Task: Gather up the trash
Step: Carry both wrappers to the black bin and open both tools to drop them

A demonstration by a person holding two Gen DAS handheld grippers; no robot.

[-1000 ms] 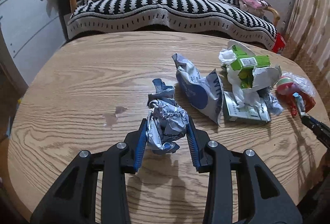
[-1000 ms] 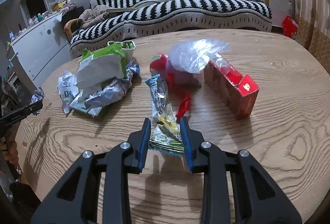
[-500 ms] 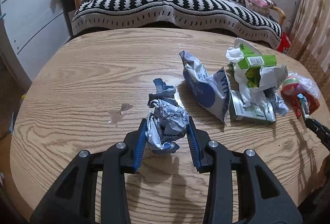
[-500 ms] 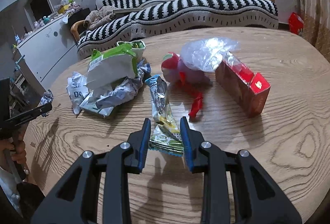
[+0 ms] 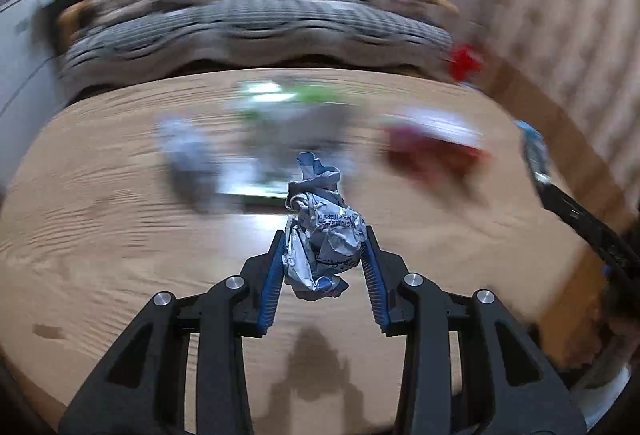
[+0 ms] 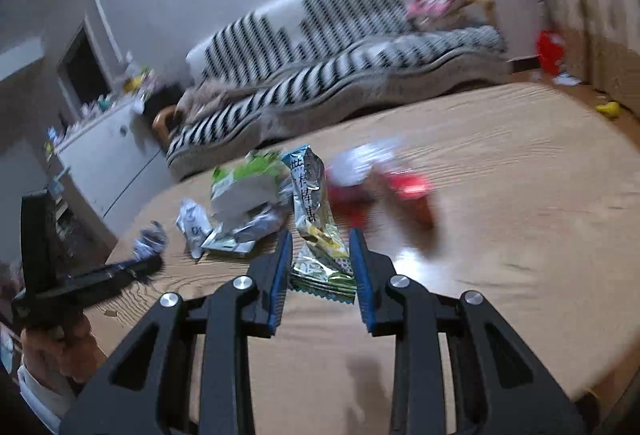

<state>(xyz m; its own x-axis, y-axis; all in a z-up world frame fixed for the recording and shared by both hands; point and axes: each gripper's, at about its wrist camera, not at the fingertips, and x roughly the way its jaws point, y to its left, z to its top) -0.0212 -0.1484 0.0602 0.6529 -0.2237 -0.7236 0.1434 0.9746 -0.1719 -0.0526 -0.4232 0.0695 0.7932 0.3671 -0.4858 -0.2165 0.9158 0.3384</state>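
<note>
Left wrist view, frame centre: left gripper (image 5: 325, 251) clamped on crumpled wrapper (image 5: 322, 235); right gripper (image 6: 320, 259) clamped on snack packet (image 6: 316, 223).

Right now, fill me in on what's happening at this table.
A person is clearing trash off a wooden table with a handheld gripper in each hand. The left gripper is shut on a crumpled foil wrapper, held above the tabletop. The right gripper is shut on a long snack packet, also lifted. Both views are motion-blurred. More litter is on the table: a green and white carton pile and red packaging.
</note>
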